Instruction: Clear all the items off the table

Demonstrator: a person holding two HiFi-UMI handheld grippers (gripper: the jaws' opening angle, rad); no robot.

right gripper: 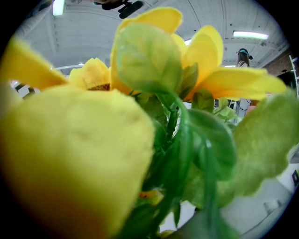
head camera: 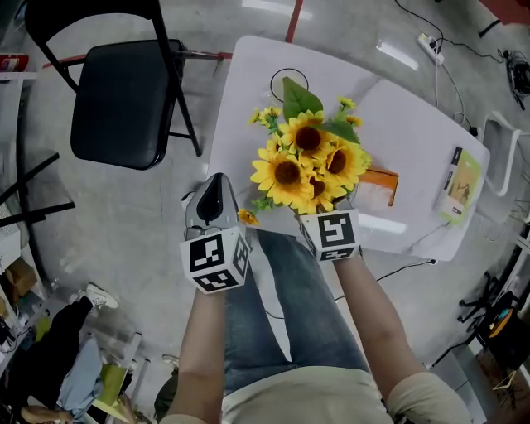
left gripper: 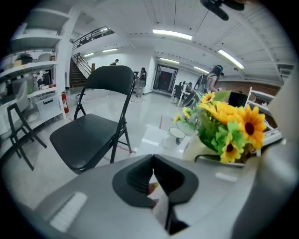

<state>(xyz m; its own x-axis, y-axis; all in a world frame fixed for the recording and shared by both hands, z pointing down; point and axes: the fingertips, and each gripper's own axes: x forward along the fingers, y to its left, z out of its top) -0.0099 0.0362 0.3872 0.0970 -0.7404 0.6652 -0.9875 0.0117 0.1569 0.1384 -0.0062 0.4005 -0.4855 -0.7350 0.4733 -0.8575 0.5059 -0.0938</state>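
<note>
The bunch of yellow artificial sunflowers (head camera: 308, 161) hung over the white table's (head camera: 414, 137) near edge at the right gripper (head camera: 331, 228), its jaws hidden by blooms, the left gripper (head camera: 216, 180) pressed together, while a flat green packet (head camera: 460, 184) far right and an orange card (head camera: 379, 184) remained.

Grey concrete floor (head camera: 124, 224), red tape line (head camera: 294, 18) on it. Black folding chair (head camera: 124, 99) left of white table (head camera: 406, 116). Power strip (head camera: 429, 43) on floor beyond. Ceiling strip lights (left gripper: 172, 33) on. Staircase (left gripper: 77, 74), shelving (left gripper: 23, 70) far left.
</note>
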